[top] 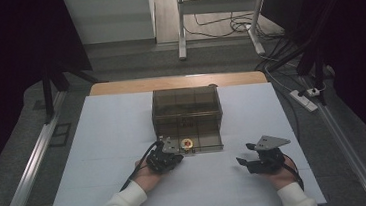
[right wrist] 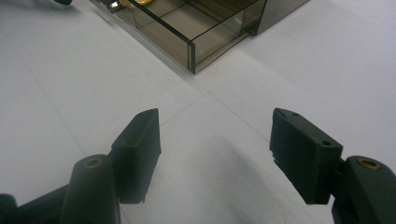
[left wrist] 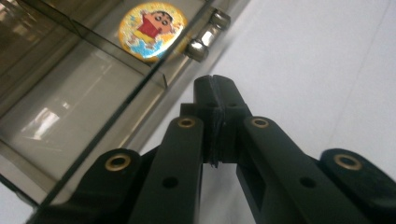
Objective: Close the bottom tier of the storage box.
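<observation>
Lower right of the high view: right gripper [top: 250,155] rests on the white table [top: 109,139], jaws spread with nothing between them. Lower centre: left gripper [top: 175,153], jaws pressed together, empty, just short of the small metal knob [left wrist: 205,36] on the smoky transparent plastic drawer box [top: 187,117]. Beyond the knob, apparently inside the drawer, lies a round cartoon badge [left wrist: 152,30].

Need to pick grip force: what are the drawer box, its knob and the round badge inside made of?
Drawer box: likely smoky clear plastic, glossy; contents and reflections show through. Knob: looks like polished metal, bright highlights. Badge: glossy printed face, possibly tin or plastic.
</observation>
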The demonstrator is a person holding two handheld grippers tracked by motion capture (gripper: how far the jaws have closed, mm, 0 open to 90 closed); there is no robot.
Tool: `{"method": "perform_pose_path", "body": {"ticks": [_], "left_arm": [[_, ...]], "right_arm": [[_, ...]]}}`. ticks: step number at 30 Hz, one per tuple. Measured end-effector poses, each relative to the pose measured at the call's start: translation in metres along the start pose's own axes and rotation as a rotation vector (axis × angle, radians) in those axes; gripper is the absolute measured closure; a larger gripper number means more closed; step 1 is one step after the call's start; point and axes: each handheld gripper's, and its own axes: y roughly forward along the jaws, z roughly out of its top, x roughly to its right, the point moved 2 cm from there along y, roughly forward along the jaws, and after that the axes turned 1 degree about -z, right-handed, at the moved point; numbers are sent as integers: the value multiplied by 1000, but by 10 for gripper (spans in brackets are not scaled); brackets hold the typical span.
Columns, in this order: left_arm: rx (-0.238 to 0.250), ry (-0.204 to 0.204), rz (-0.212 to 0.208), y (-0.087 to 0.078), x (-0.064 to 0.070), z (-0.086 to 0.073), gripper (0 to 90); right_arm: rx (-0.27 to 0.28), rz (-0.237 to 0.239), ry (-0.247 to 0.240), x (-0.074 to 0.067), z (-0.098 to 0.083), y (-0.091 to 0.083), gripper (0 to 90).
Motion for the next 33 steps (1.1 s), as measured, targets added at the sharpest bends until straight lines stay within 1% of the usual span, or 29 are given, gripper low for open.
{"method": "perform_pose_path", "body": {"ticks": [2,6,9,15,21,28,30,33], "left_arm": [[7,-3,0,1,0,2,886],[3,5,2,5,1,5,886],[-2,5,5,7,0,5,886],[4,-2,12,8,-3,6,886],[1,6,10,9,-4,7,886],[10,1,12,10,-4,9,886],[8,-1,26,10,-6,9,886],[9,-9,23,10,-10,8,886]], "right_arm": [[-1,0,-1,0,0,0,341],[1,0,2,0,0,-1,341],[-1,-1,3,0,0,-1,341],[-1,-4,5,0,-1,-2,340],[0,-10,10,-1,-3,-5,340],[3,-13,12,-1,-5,-7,340],[3,-12,11,-1,-5,-7,340],[3,-17,11,-1,-5,-6,340]]}}
